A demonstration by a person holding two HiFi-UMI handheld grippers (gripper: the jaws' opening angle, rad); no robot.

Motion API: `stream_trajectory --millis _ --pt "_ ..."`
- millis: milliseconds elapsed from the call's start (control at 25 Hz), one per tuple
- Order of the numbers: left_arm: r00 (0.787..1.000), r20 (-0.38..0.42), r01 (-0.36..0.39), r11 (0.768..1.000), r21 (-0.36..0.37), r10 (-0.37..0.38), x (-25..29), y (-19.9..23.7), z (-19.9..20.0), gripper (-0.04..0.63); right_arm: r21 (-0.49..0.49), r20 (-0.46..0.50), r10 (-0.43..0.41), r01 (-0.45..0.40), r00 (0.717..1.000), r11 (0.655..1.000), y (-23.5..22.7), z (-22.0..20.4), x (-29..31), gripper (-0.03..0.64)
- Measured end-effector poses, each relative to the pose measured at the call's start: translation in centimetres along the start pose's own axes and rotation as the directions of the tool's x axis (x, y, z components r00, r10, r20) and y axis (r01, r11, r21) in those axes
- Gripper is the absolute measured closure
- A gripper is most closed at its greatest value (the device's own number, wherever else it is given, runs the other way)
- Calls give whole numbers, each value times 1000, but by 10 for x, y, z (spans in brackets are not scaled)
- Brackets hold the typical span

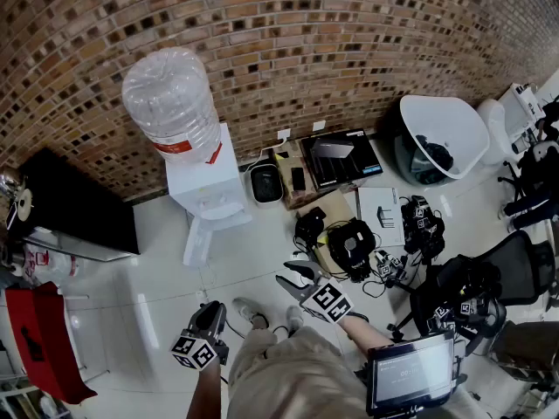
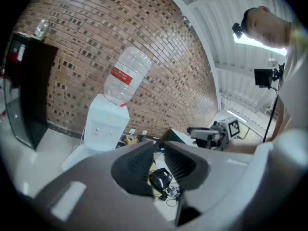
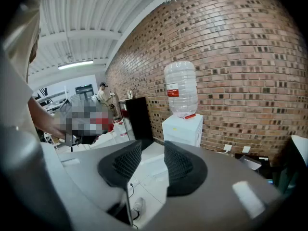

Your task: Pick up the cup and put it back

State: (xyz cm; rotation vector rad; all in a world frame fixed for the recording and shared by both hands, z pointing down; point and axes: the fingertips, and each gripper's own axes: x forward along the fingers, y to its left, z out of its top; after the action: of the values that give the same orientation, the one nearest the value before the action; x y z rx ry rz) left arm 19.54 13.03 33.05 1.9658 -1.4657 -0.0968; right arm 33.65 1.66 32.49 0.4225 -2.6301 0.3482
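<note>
No cup shows for certain. A small shiny object [image 2: 41, 28] stands on top of the black cabinet [image 2: 30, 93]; in the head view that shiny object [image 1: 9, 182] is at the far left edge, and I cannot tell what it is. My left gripper [image 1: 212, 309] is held low over the white floor, its jaws a narrow gap apart with nothing between them [image 2: 159, 151]. My right gripper [image 1: 289, 278] is beside it to the right, jaws apart and empty [image 3: 153, 147]. Both point toward the white water dispenser [image 1: 208, 188] with its clear bottle [image 1: 171, 103].
The brick wall [image 1: 288, 42] runs along the back. To the right of the dispenser the floor holds a black box [image 1: 339, 157], tangled gear and cables [image 1: 351, 248], a white shell chair [image 1: 443, 133] and a black office chair [image 1: 493, 278]. A red object [image 1: 39, 339] is at the left.
</note>
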Motion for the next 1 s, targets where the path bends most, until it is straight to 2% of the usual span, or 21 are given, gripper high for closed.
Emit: stream_trajectory --millis 320,600,840,1000 --pt "999 -20 28 1000 1 -28 -10 66 42 548 27 -44 -32 34 998 999 2 24 87 476" --pt "997 -39 62 998 -3 -62 -5 129 45 548 0 -73 -46 46 996 999 -3 39 159 472" --pt "998 -45 34 999 -35 -36 -8 142 39 548 29 -110 -51 54 993 998 -14 21 205 462" --pt "999 -33 -25 997 -74 22 -3 163 35 548 40 -150 -49 56 987 998 -32 -9 253 462"
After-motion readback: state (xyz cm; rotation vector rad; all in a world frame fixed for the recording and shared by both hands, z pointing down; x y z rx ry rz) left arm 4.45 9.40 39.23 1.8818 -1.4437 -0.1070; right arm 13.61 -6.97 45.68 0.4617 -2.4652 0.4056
